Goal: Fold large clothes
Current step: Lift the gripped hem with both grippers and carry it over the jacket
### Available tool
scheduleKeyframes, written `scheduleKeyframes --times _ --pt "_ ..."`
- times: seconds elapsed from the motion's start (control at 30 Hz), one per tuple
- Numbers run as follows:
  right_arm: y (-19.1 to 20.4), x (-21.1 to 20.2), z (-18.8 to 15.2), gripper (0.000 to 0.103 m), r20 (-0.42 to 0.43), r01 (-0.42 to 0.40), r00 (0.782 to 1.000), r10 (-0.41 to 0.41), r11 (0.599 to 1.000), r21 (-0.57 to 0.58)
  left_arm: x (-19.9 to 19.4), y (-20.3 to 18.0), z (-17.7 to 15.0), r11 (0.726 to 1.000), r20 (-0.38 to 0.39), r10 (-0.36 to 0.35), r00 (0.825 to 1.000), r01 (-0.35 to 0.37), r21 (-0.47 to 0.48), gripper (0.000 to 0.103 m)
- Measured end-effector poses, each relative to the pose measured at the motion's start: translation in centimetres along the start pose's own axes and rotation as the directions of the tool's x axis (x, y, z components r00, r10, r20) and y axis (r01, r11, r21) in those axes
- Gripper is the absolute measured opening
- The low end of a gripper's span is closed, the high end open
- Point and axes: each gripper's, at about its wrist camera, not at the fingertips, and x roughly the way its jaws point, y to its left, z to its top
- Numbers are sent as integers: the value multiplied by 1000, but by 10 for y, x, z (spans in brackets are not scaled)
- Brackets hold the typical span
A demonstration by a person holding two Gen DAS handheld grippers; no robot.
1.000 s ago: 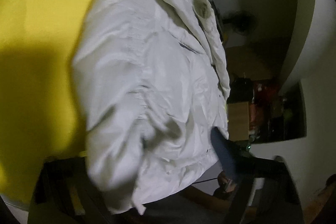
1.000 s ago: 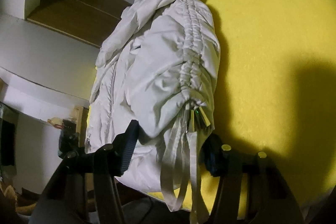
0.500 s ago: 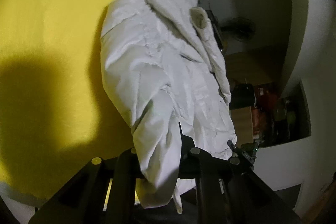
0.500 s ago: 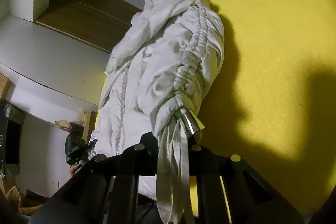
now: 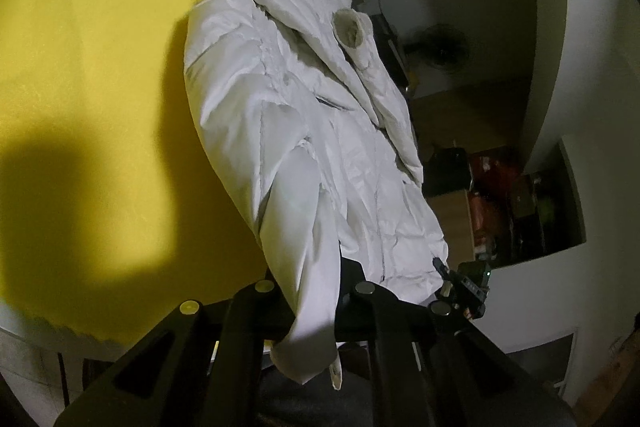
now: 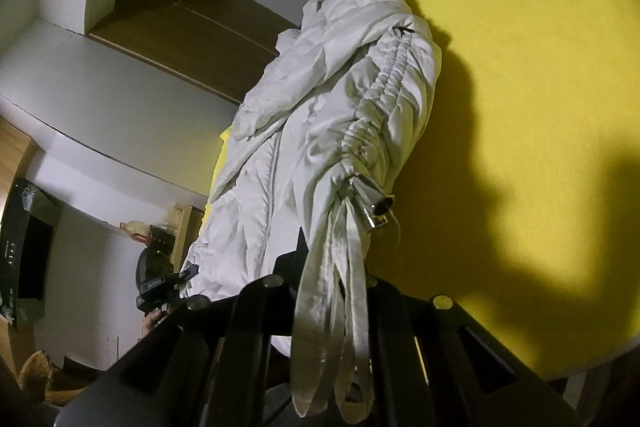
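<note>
I am gripping a white puffer jacket (image 5: 320, 131) as it is lying along the edge of a yellow table (image 5: 100, 67), collar at the far end, hem near me. My left gripper (image 5: 316, 291) is clamping its jaws tight on one sleeve cuff (image 5: 308, 327), while my right gripper (image 6: 332, 291) is pinching the other ruched sleeve (image 6: 384, 131), its pale ribbons (image 6: 332, 339) and metal buckle (image 6: 376, 211) dangling over my fingers.
</note>
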Motion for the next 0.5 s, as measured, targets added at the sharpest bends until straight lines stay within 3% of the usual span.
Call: scheduleKeyframes --times 0.07,0.13,0.17,0.2,0.23,0.27,0.3,0.37,0.4,0.43,0.47,0.5 --pt "-5 1 0 7 -5 14 1000 -14 1000 23 2 3 5 999 12 -17 1000 17 -28 8" --pt "-14 5 2 16 -16 51 999 -50 997 58 4 11 11 996 17 -33 999 34 -78 12" --pt "-19 9 4 23 -24 80 997 -78 994 73 6 16 14 994 9 -33 999 33 -102 23" --pt "-24 13 4 47 -34 115 993 -112 990 84 9 19 16 993 9 -20 1000 21 -114 46" --pt "-29 15 3 75 -35 127 992 -124 987 97 13 21 18 993 6 -7 1000 7 -118 60" --pt "-34 17 3 78 -26 123 992 -121 985 122 16 22 18 992 1 -8 1000 8 -123 74" --pt "-39 18 3 78 -9 73 997 -73 985 153 20 24 18 991 -4 -20 1000 20 -132 73" --pt "-41 22 7 67 -11 10 1000 -8 984 178 27 24 21 989 -16 -44 999 41 -139 71" --pt "-39 24 9 59 -4 -9 1000 10 986 168 30 22 24 991 -24 -39 999 36 -132 70" --pt "-35 28 10 44 -13 -10 1000 12 990 143 32 21 25 992 -31 -28 999 24 -124 66" --pt "-31 33 11 30 -24 9 1000 -6 994 109 33 19 24 994 -37 -14 999 10 -113 41" --pt "-28 36 12 17 -30 27 999 -24 996 83 34 17 25 995 -44 14 999 -19 -97 9"
